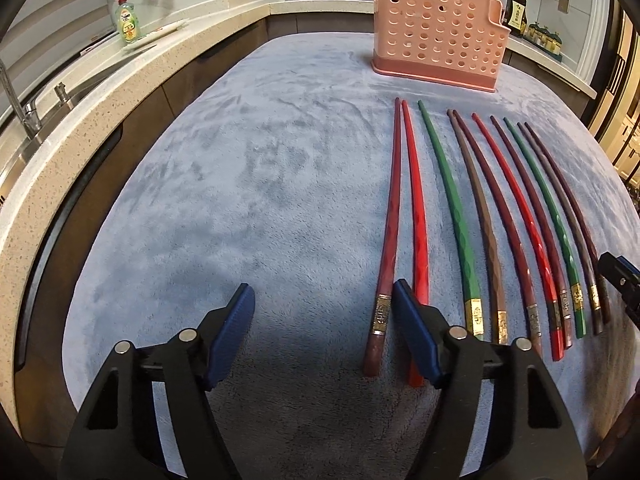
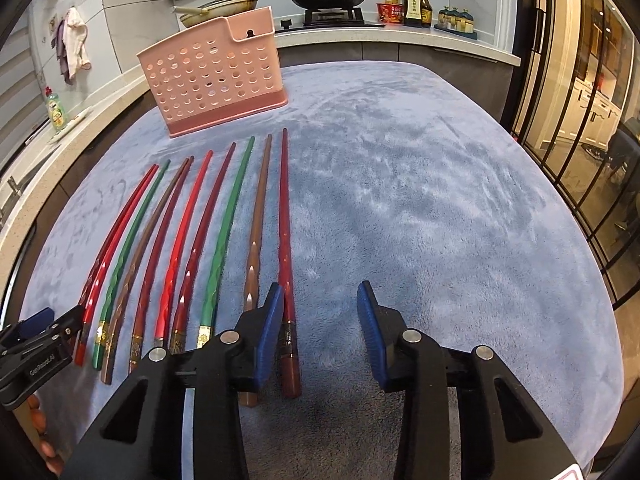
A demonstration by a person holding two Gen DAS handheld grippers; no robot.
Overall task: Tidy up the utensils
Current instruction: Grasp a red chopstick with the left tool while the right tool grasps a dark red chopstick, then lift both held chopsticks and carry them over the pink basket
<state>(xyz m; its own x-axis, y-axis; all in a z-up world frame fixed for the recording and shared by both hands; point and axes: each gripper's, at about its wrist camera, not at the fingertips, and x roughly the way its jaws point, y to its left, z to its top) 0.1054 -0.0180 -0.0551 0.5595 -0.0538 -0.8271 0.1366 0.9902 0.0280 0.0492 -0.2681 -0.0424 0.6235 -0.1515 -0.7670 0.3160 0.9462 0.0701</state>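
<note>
The left gripper (image 1: 324,300) stands released, nothing between its blue pads; the leftmost dark red chopstick (image 1: 390,220) lies between them only at its butt end. The right gripper (image 2: 320,300) is likewise open, the rightmost dark red chopstick (image 2: 286,220) just inside its left pad. Ahead of both, chopsticks (image 2: 188,248) lie in a row on the blue cloth (image 2: 420,200); beyond them stands the pink perforated holder (image 2: 216,80).

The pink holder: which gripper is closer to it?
Hard to call. The pink holder stands far beyond the chopsticks' tips; left gripper and right gripper flank their handle ends.
</note>
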